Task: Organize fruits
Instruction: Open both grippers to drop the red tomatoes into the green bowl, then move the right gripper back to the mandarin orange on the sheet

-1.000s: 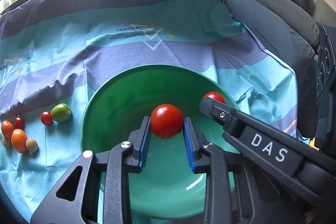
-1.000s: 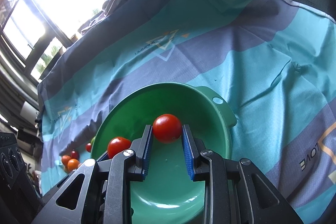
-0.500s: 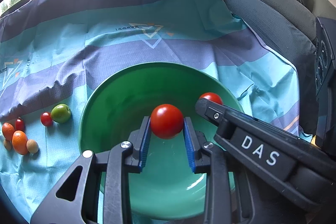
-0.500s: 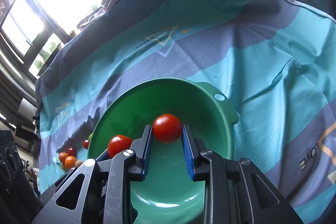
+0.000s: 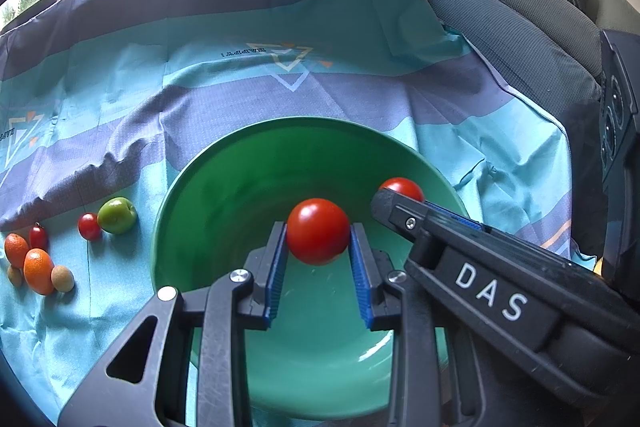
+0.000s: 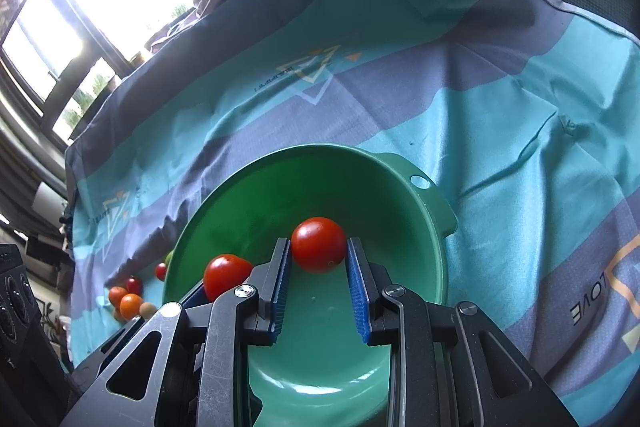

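Note:
My left gripper (image 5: 319,245) is shut on a red tomato (image 5: 319,231) and holds it over the green bowl (image 5: 224,183). My right gripper (image 6: 319,247) is shut on a second red tomato (image 6: 319,245) over the same bowl (image 6: 400,195). The right gripper reaches in from the right in the left wrist view, its tomato (image 5: 402,187) showing at its tip. The left gripper's tomato (image 6: 225,274) shows in the right wrist view. The bowl holds no loose fruit that I can see.
On the striped cloth left of the bowl lie a green fruit (image 5: 117,215), a small red tomato (image 5: 89,226), two oranges (image 5: 38,271), another red fruit (image 5: 38,237) and small brown fruits (image 5: 63,278). A grey sofa (image 5: 520,7) stands at the right.
Both grippers have drifted slightly forward over the bowl with their tomatoes still held. Nothing was released.

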`<state>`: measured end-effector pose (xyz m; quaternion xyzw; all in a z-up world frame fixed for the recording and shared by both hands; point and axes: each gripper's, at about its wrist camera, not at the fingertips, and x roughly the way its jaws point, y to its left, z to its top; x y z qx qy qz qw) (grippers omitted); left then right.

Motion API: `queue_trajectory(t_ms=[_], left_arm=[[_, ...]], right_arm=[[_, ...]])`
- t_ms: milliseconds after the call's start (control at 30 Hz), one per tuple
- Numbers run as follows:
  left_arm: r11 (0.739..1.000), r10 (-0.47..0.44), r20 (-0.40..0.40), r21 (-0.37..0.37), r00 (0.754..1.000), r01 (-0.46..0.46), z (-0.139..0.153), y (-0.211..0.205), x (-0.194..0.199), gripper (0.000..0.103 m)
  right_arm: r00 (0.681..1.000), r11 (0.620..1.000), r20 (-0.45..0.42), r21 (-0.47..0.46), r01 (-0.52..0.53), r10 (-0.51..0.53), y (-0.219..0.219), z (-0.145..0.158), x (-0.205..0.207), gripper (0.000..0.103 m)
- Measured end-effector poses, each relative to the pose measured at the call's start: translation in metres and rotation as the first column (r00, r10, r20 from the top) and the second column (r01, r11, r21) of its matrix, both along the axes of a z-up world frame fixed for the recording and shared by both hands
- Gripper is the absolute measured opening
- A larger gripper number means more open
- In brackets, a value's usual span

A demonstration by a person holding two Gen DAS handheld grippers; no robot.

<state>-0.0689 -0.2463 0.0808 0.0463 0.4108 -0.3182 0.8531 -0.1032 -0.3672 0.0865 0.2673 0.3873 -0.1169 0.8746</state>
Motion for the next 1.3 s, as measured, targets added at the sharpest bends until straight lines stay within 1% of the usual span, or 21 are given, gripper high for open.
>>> queue_trajectory(t_ms=[67, 133, 200, 233, 300, 333, 567, 700, 833, 867, 900, 967, 1067, 1167, 1233, 1300], left_arm=[[1.000, 0.001, 0.000, 0.000, 1.000, -0.001, 0.000, 0.000, 0.000, 0.031], [1.000, -0.003, 0.002, 0.003, 1.000, 0.003, 0.001, 0.001, 0.000, 0.031], [1.000, -0.007, 0.017, 0.005, 1.000, 0.007, 0.003, 0.002, -0.001, 0.035], [1.000, -0.008, 0.023, 0.004, 1.000, 0.008, 0.004, 0.003, -0.002, 0.037], [1.000, -0.008, 0.024, -0.001, 1.000, 0.008, 0.007, 0.009, -0.002, 0.042], [1.000, -0.007, 0.022, -0.004, 1.000, 0.007, 0.009, 0.012, -0.002, 0.043], [0.999, 0.034, 0.044, -0.018, 0.998, -0.033, 0.029, 0.052, -0.001, 0.050], [0.996, 0.092, 0.035, -0.008, 0.995, -0.092, 0.038, 0.090, 0.009, 0.051], [0.976, 0.217, 0.057, -0.011, 0.975, -0.217, 0.047, 0.142, 0.022, 0.055], [0.970, 0.244, 0.066, -0.013, 0.967, -0.244, 0.048, 0.153, 0.024, 0.057], [0.961, 0.276, 0.077, -0.016, 0.958, -0.275, 0.048, 0.166, 0.027, 0.060], [0.942, 0.335, 0.088, -0.024, 0.938, -0.334, 0.044, 0.191, 0.030, 0.061], [0.917, 0.398, 0.050, -0.038, 0.916, -0.396, 0.030, 0.218, 0.039, 0.062], [0.903, 0.430, 0.014, -0.006, 0.903, -0.430, 0.021, 0.236, 0.055, 0.062], [0.897, 0.441, 0.005, -0.024, 0.897, -0.441, 0.018, 0.249, 0.060, 0.062], [0.886, 0.463, -0.015, -0.030, 0.886, -0.464, 0.015, 0.263, 0.066, 0.062]], right_arm=[[1.000, 1.000, 0.000, -0.001, 0.000, 0.000, 0.000, 0.000, 0.000, 0.030], [1.000, 1.000, 0.004, -0.022, -0.010, 0.010, 0.001, 0.002, 0.000, 0.030], [1.000, 0.999, 0.012, -0.029, -0.018, 0.018, 0.002, 0.004, 0.000, 0.030], [1.000, 1.000, 0.021, -0.017, -0.022, 0.022, 0.002, 0.004, 0.000, 0.033], [0.999, 1.000, 0.037, 0.001, -0.028, 0.028, 0.001, 0.005, 0.000, 0.049], [0.999, 1.000, 0.043, 0.003, -0.027, 0.027, 0.001, 0.005, 0.000, 0.051], [0.999, 1.000, 0.050, -0.022, -0.020, 0.021, 0.008, 0.010, 0.001, 0.052], [0.999, 0.999, 0.045, -0.038, -0.019, 0.021, 0.015, 0.013, 0.002, 0.052], [0.998, 0.997, 0.050, -0.059, -0.045, 0.048, 0.029, 0.016, 0.006, 0.052], [0.997, 0.996, 0.050, -0.063, -0.056, 0.059, 0.032, 0.016, 0.007, 0.055], [0.995, 0.994, 0.051, -0.072, -0.078, 0.082, 0.038, 0.017, 0.009, 0.063], [0.992, 0.990, 0.050, -0.089, -0.111, 0.116, 0.049, 0.017, 0.013, 0.070], [0.987, 0.984, 0.042, -0.105, -0.147, 0.152, 0.064, 0.017, 0.019, 0.070], [0.981, 0.976, 0.038, -0.114, -0.187, 0.193, 0.084, 0.017, 0.026, 0.070], [0.969, 0.964, 0.038, -0.117, -0.237, 0.243, 0.101, 0.019, 0.032, 0.070], [0.952, 0.948, 0.036, -0.107, -0.299, 0.304, 0.117, 0.022, 0.040, 0.070]])
